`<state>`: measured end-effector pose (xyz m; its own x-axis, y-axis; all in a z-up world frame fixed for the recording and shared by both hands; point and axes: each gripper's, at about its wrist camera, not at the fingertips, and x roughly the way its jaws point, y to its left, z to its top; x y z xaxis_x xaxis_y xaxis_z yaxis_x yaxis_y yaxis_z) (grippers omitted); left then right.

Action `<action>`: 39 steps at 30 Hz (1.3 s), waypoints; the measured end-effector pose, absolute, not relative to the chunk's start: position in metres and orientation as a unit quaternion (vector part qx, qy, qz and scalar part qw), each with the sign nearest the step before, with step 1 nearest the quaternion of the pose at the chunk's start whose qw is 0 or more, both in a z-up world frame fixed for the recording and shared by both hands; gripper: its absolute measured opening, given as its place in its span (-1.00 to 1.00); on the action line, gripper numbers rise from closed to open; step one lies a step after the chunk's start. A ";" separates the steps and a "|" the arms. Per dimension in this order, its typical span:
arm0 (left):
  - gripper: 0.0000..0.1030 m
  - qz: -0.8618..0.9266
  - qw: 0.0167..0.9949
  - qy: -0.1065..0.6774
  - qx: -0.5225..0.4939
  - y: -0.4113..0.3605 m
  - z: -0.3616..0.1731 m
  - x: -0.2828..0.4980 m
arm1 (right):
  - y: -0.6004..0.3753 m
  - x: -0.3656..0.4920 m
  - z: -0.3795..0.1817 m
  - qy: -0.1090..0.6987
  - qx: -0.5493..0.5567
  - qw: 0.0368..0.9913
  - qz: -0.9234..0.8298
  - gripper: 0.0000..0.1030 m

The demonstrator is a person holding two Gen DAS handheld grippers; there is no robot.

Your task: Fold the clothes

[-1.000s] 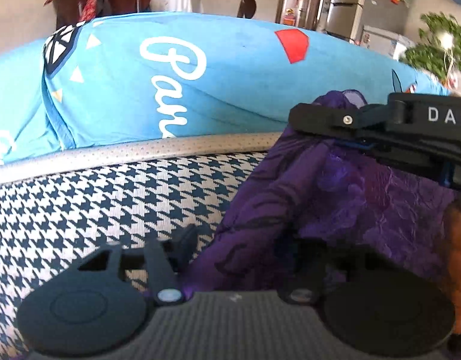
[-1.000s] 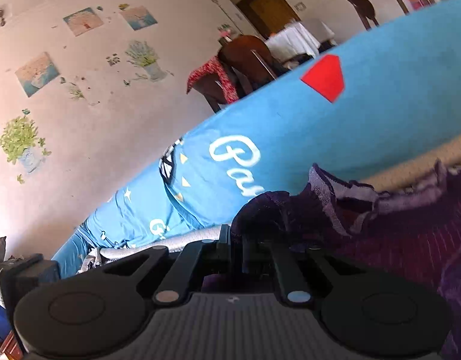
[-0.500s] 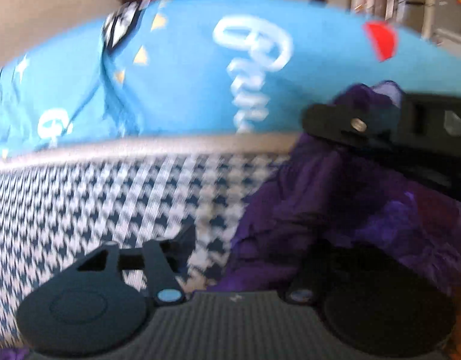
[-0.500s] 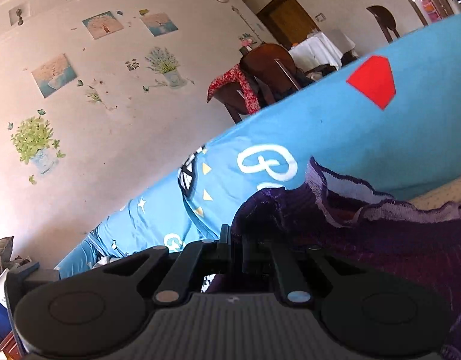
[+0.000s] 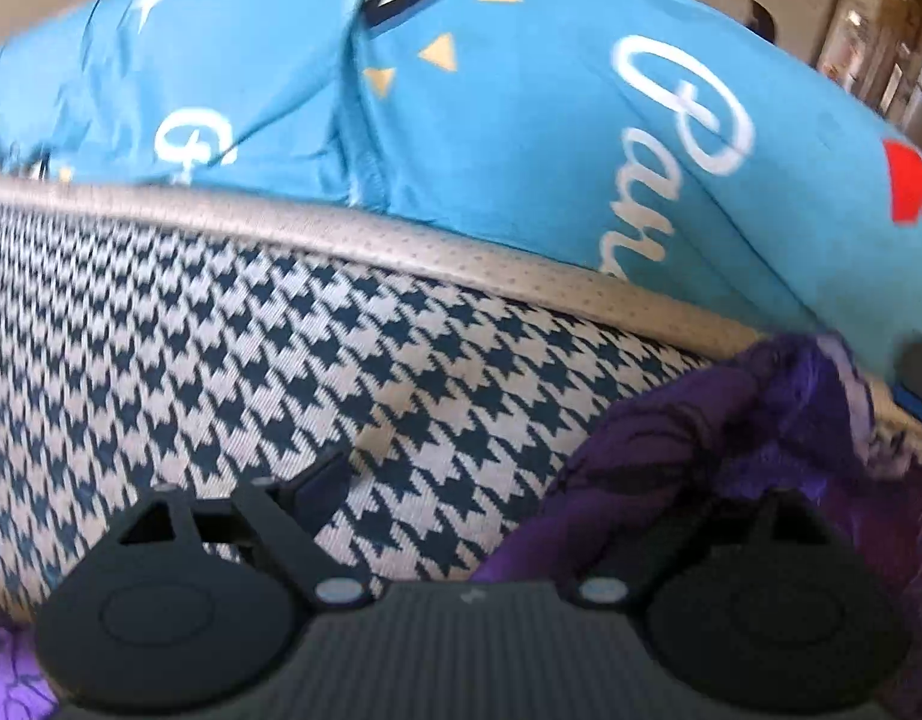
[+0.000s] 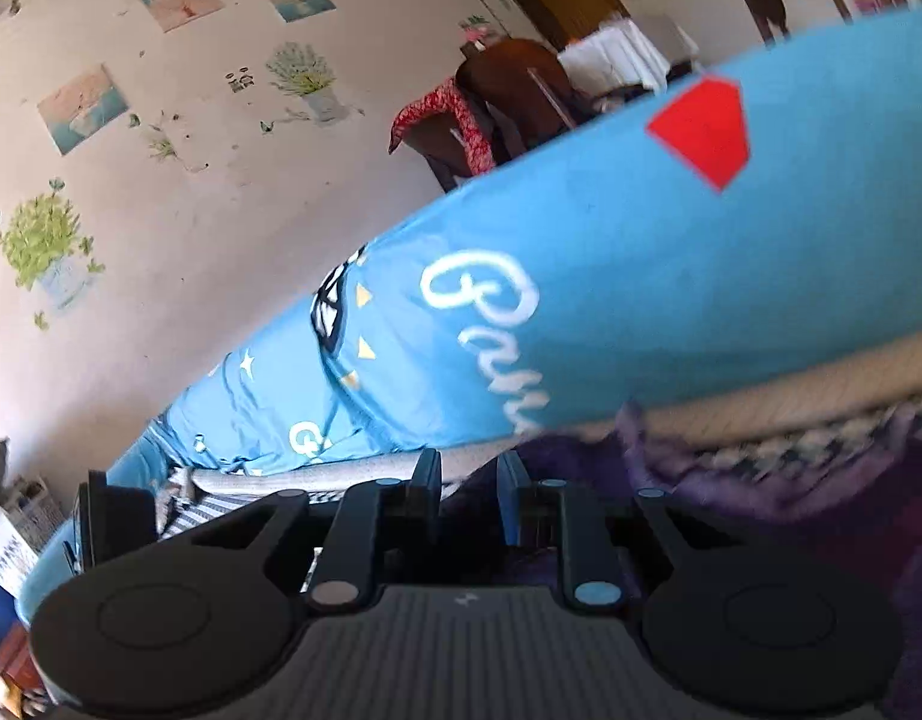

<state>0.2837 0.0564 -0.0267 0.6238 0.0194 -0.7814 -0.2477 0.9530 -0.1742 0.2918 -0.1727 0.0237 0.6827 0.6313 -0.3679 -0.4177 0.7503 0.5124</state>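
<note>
Purple garment [image 5: 731,456]: bunched on houndstooth cushion [image 5: 221,360], at 2 o'clock from left gripper [image 5: 521,516], spread wide. Right gripper [image 6: 468,480]: parted narrowly, cloth between, grip uncertain.

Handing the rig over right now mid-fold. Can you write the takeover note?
Left gripper: open wide, low over the houndstooth seat; its right finger is buried under the purple garment.
Right gripper: jaws close together with purple cloth in the gap; whether it has a firm pinch is unclear.
Garment: bunched at the back of the seat, against the blue cover.
Done: no neat fold visible.
Left: spread it flat on the seat, then fold.
</note>
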 end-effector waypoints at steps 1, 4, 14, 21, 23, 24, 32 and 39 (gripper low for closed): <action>0.73 0.076 0.889 0.428 -0.142 0.060 -0.027 0.283 | -0.180 0.292 0.025 0.270 0.193 0.900 0.284 -0.55; 0.78 0.088 0.883 0.431 -0.163 0.068 -0.027 0.282 | -0.202 0.295 0.028 0.274 0.177 0.910 0.255 -0.53; 0.81 0.085 0.880 0.425 -0.194 0.076 -0.029 0.279 | -0.266 0.306 0.011 0.289 0.052 0.942 0.162 -0.09; 0.86 0.091 0.885 0.425 -0.166 0.071 -0.033 0.281 | -0.276 0.313 -0.006 0.282 0.001 0.945 0.169 0.23; 0.87 0.091 0.886 0.426 -0.162 0.070 -0.033 0.281 | -0.278 0.314 -0.011 0.283 0.002 0.944 0.173 0.28; 0.88 0.091 0.886 0.426 -0.158 0.069 -0.034 0.281 | -0.278 0.316 -0.014 0.286 0.004 0.941 0.178 0.28; 0.90 0.089 0.890 0.427 -0.133 0.063 -0.036 0.281 | -0.271 0.326 -0.027 0.304 -0.017 0.934 0.184 0.39; 0.93 0.088 0.892 0.427 -0.119 0.059 -0.036 0.282 | -0.266 0.326 -0.030 0.303 -0.036 0.933 0.189 0.21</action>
<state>0.2816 0.0585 -0.0359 0.6200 0.0561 -0.7826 -0.2595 0.9560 -0.1370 0.3258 -0.2660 -0.0296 0.7451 0.3320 -0.5784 -0.3754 0.9256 0.0478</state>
